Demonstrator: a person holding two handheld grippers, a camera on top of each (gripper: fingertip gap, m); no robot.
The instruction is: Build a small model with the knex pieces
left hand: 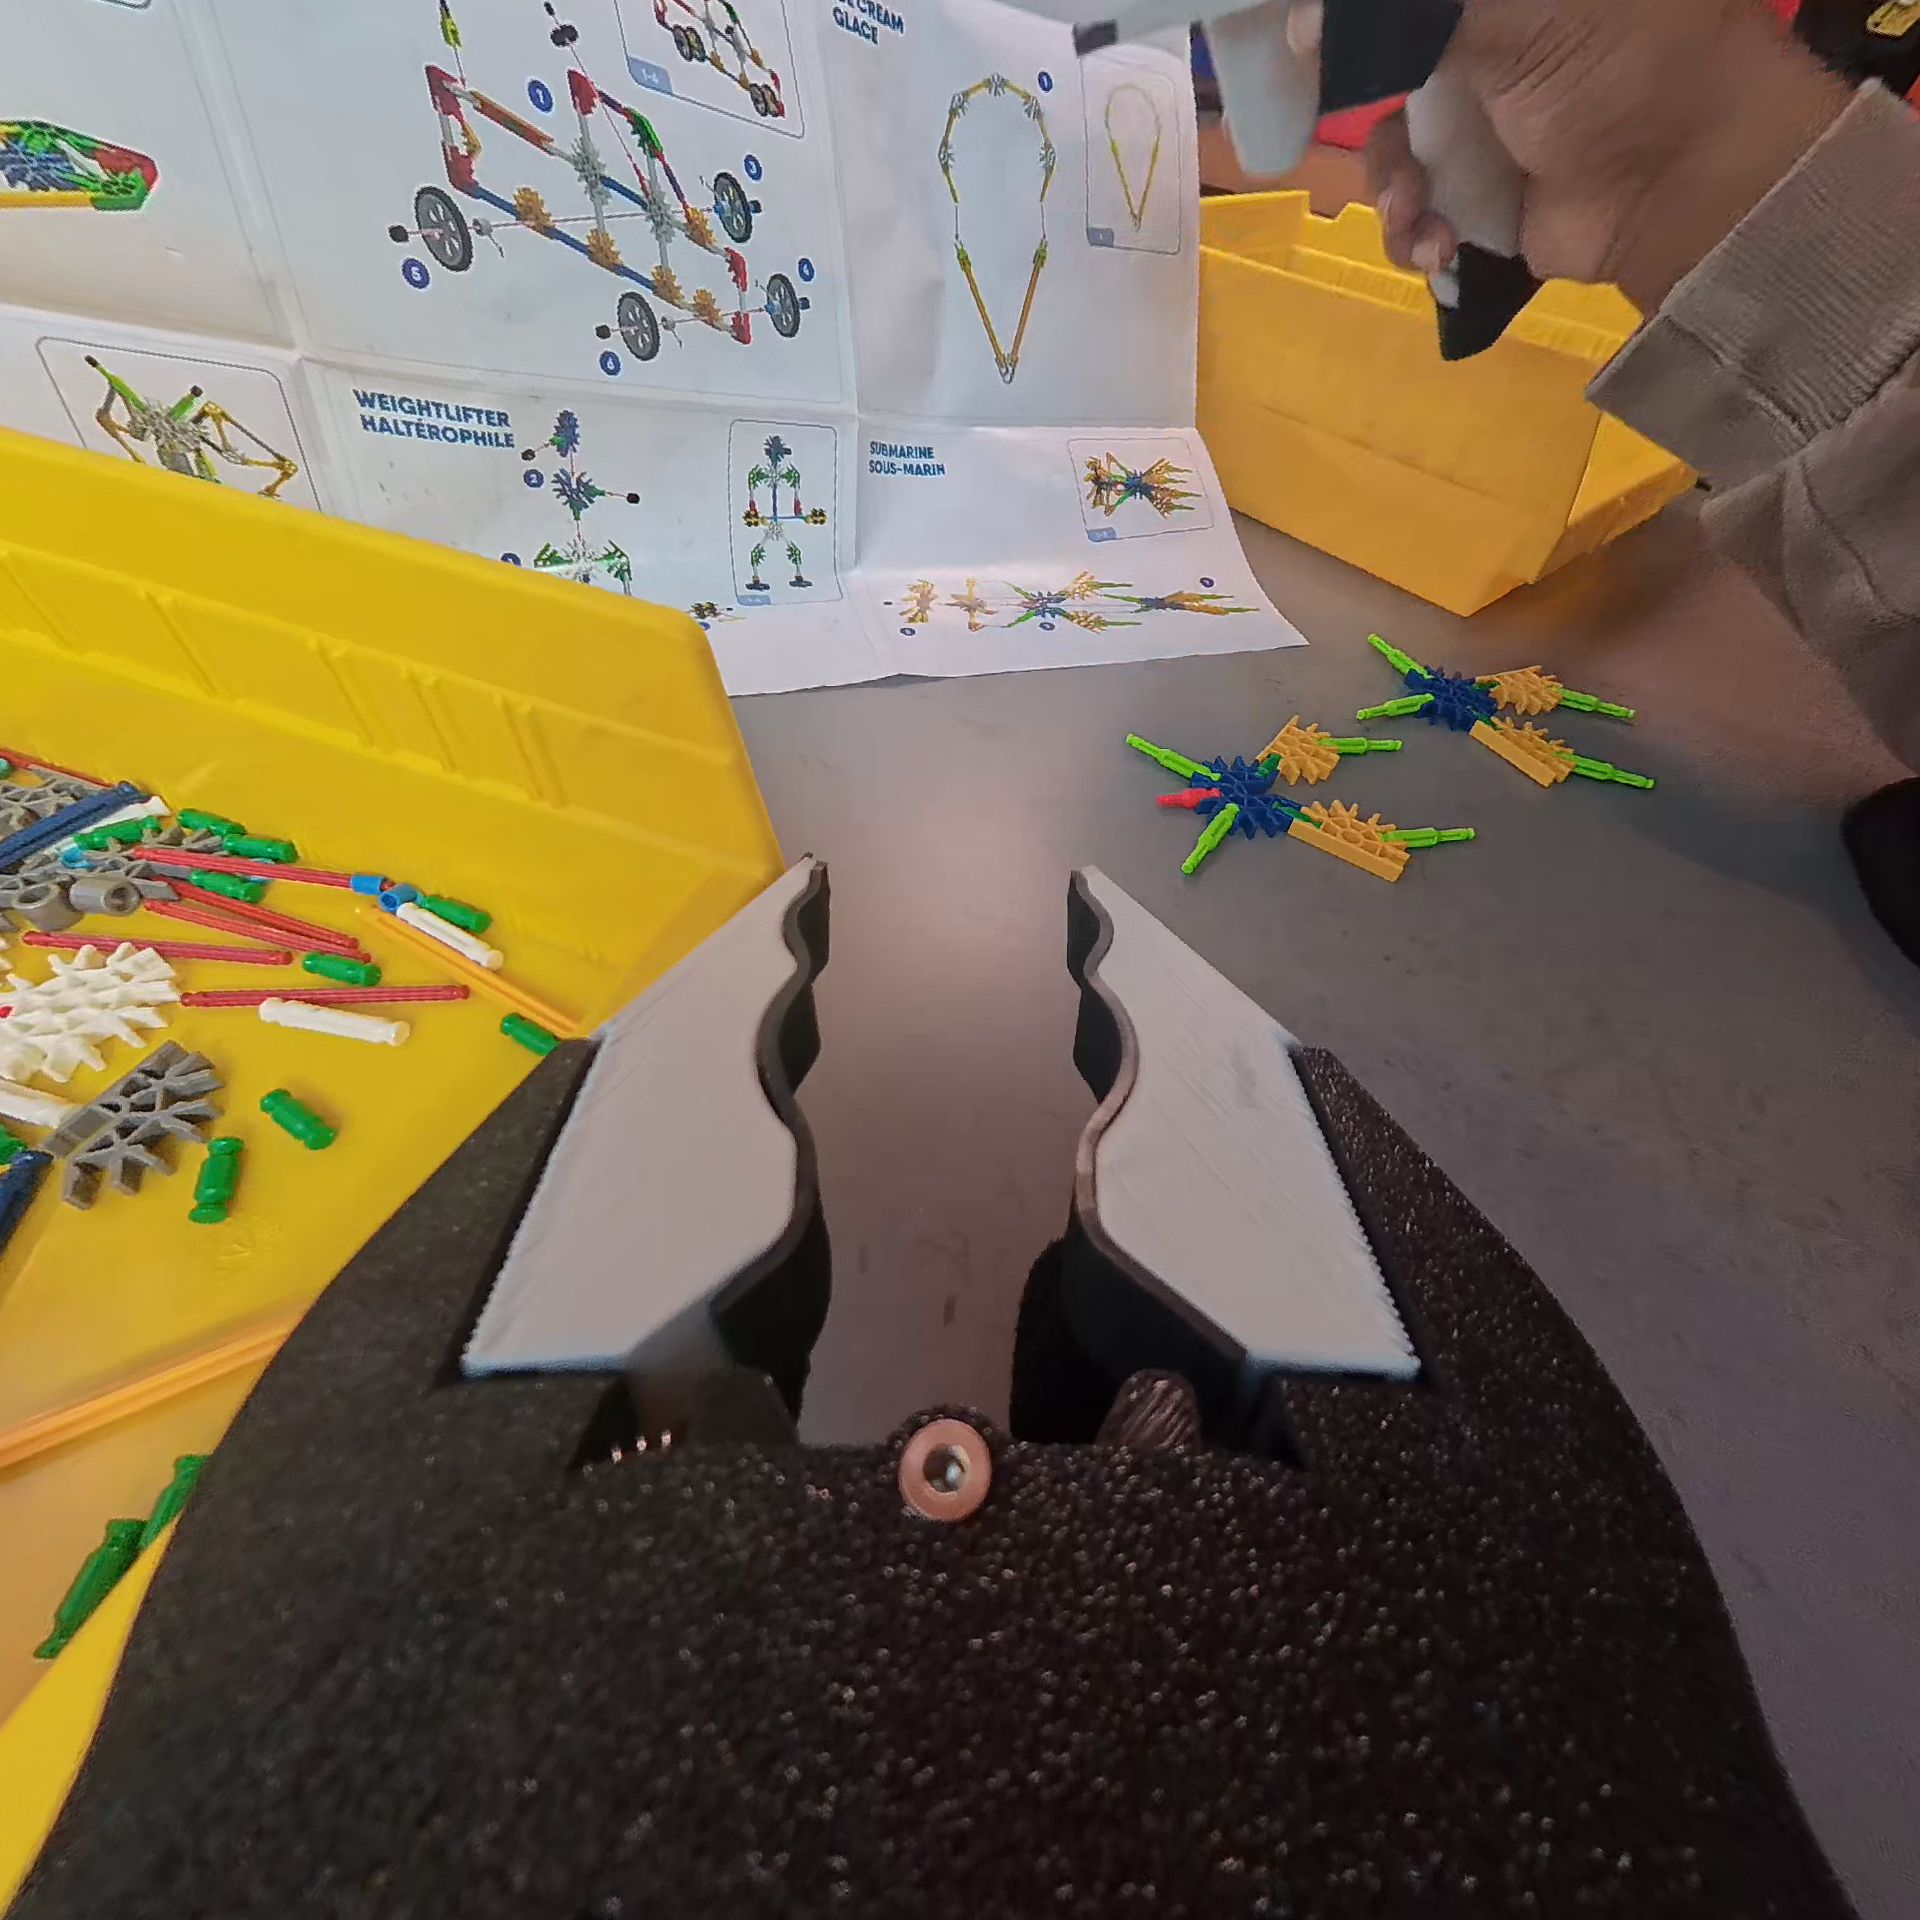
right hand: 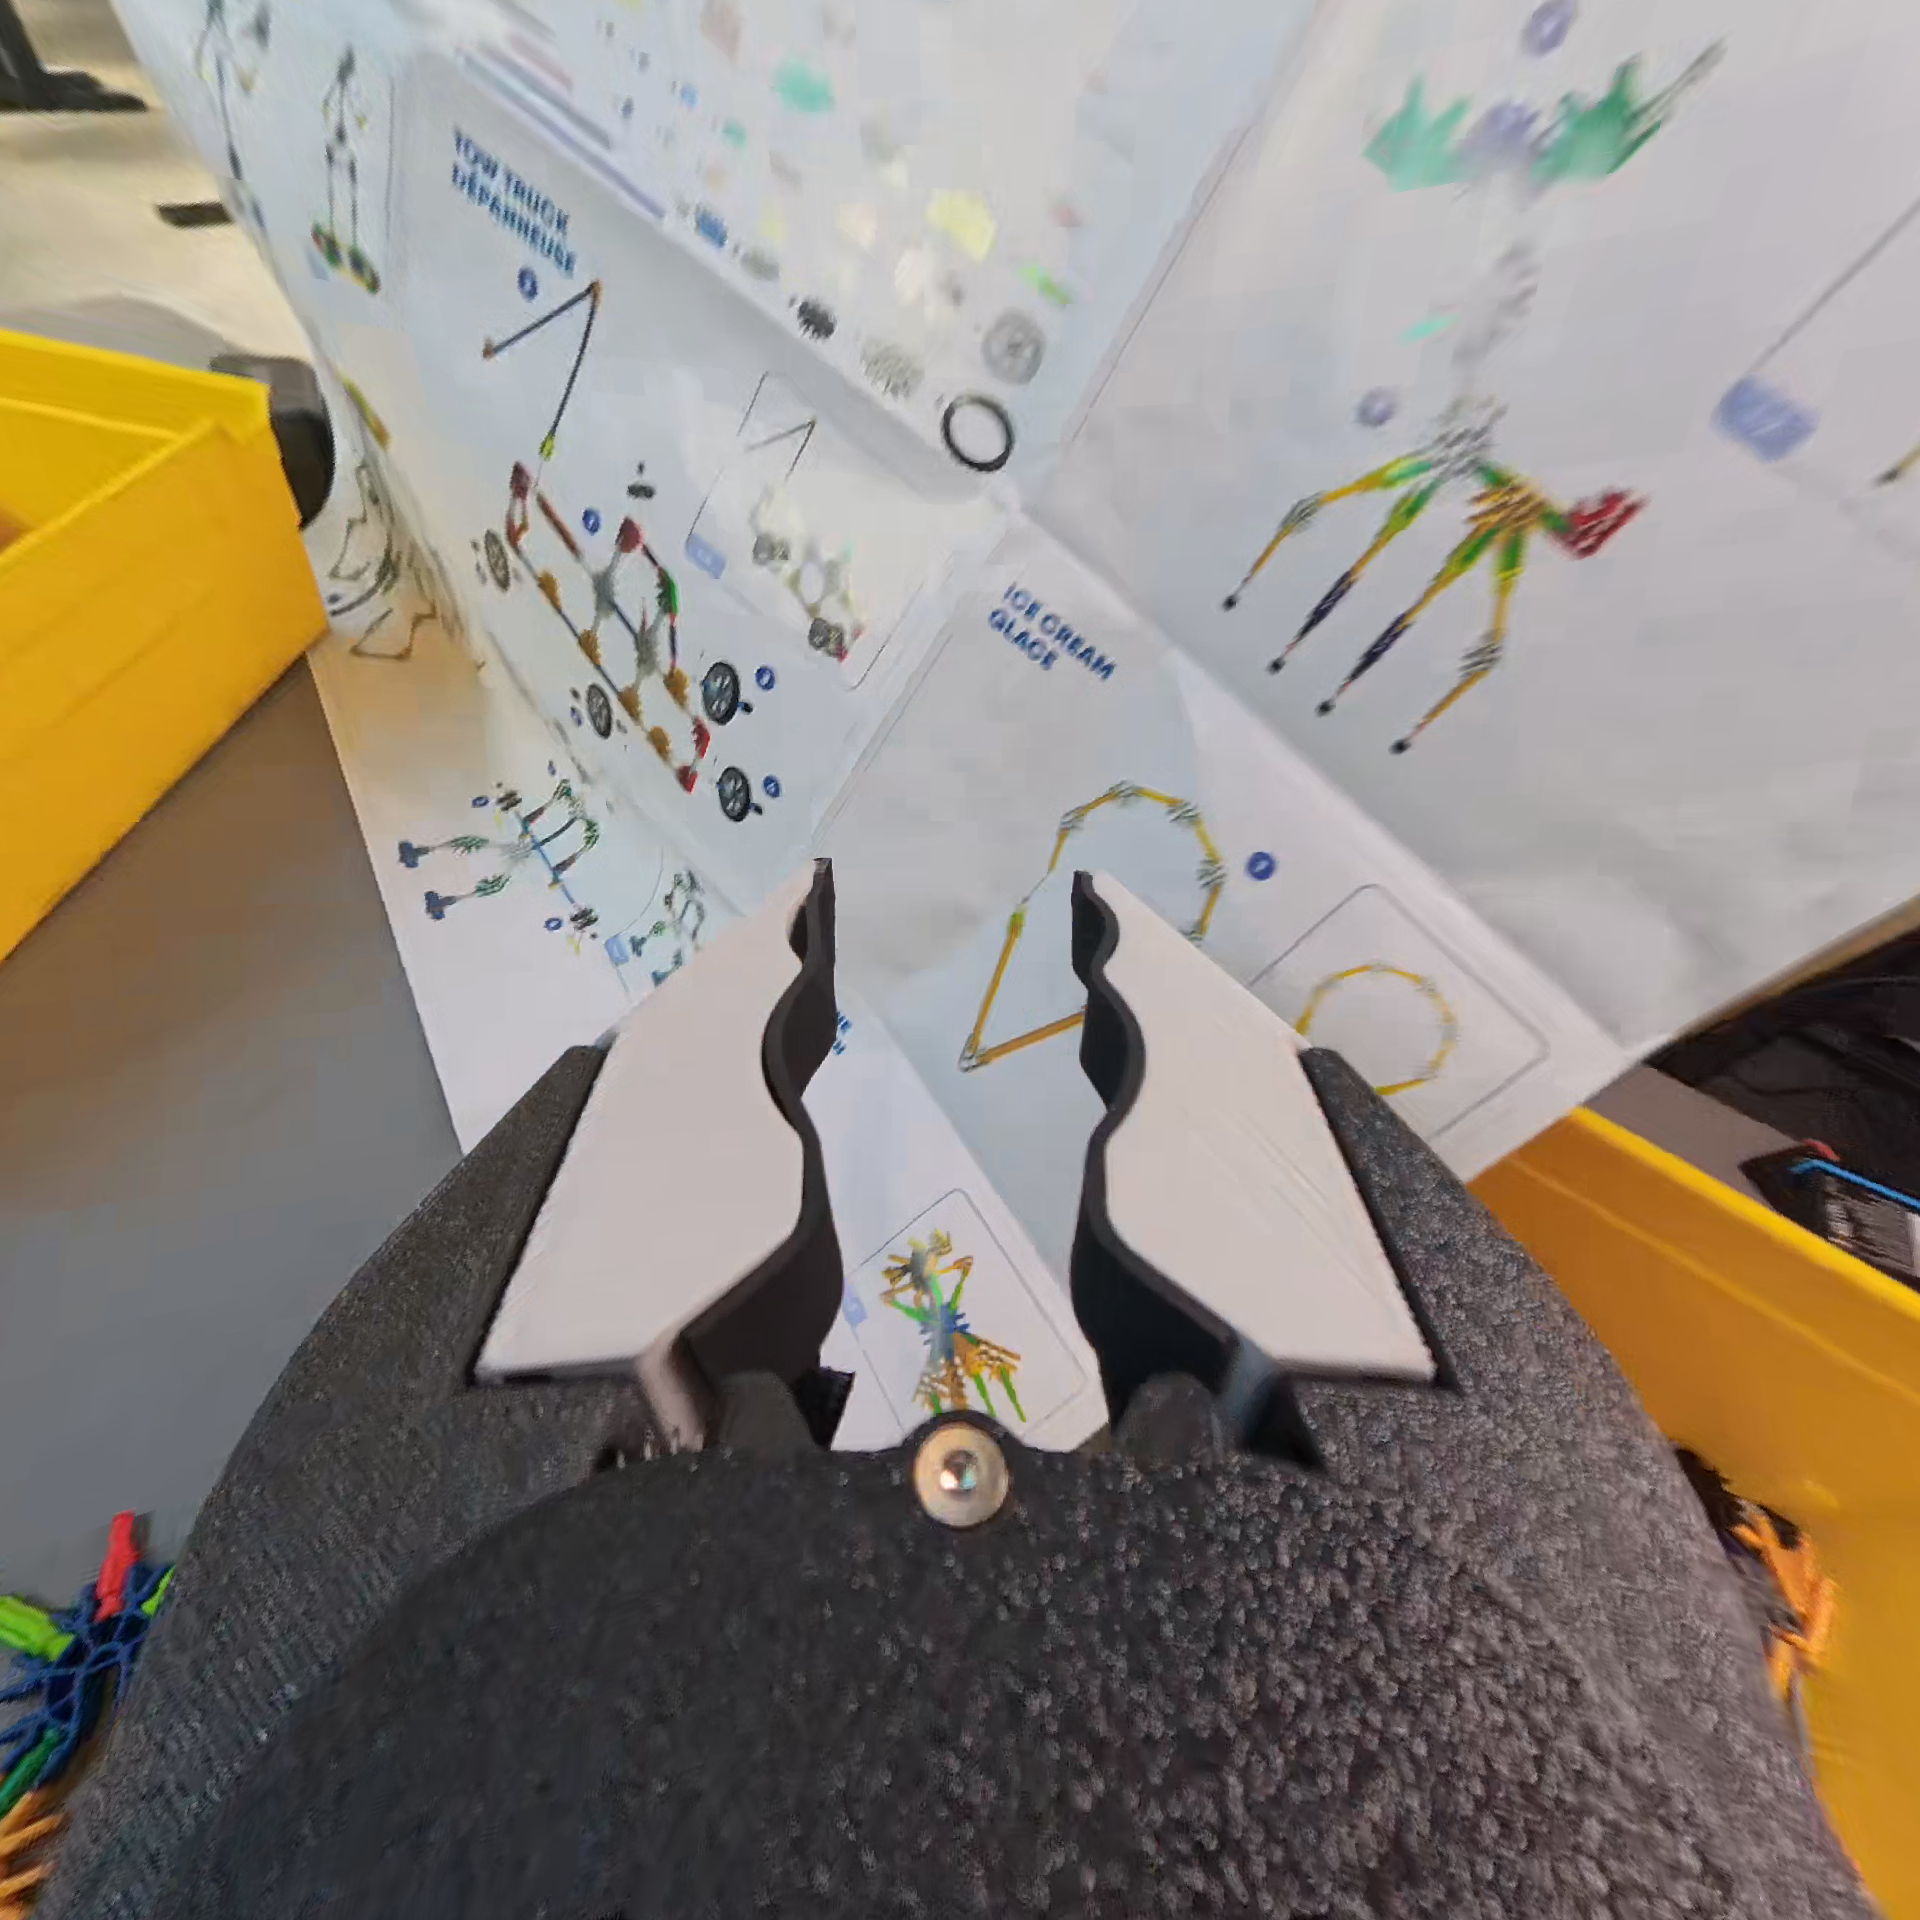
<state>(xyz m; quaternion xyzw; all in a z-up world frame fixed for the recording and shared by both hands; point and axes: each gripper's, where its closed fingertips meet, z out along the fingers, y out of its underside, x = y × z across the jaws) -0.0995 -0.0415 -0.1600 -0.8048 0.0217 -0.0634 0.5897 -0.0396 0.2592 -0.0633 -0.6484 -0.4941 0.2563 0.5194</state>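
The right wrist view is smeared with blur, so the far half of the big white fold-out instruction sheet (right hand: 1039, 540) is hard to make out. At its lower left edge a blue, green and red spoked assembly (right hand: 73, 1652) is cut off, and at lower right an orange toothed piece (right hand: 1777, 1600) shows only partly inside a yellow plastic bin (right hand: 1704, 1340).

The left-hand yellow plastic tray (left hand: 416, 707) holds loose building-toy parts: red rods (left hand: 322, 995), short green pegs (left hand: 296, 1119), white pegs, a white snowflake connector (left hand: 83, 1003) and a grey fan-shaped connector (left hand: 135, 1127). What the second yellow bin (left hand: 1382, 416) holds is hidden from here.

The left gripper (left hand: 948, 883) has its jaws parted with nothing between them, above bare grey tabletop (left hand: 1558, 1143) just beside the tray's corner. Two star-shaped assemblies, one nearer (left hand: 1288, 805) and one farther (left hand: 1496, 712), lie apart from it, ahead to its right. The right gripper (right hand: 951, 878), gripped by a person's hand (left hand: 1579, 135), gapes empty over the sheet.
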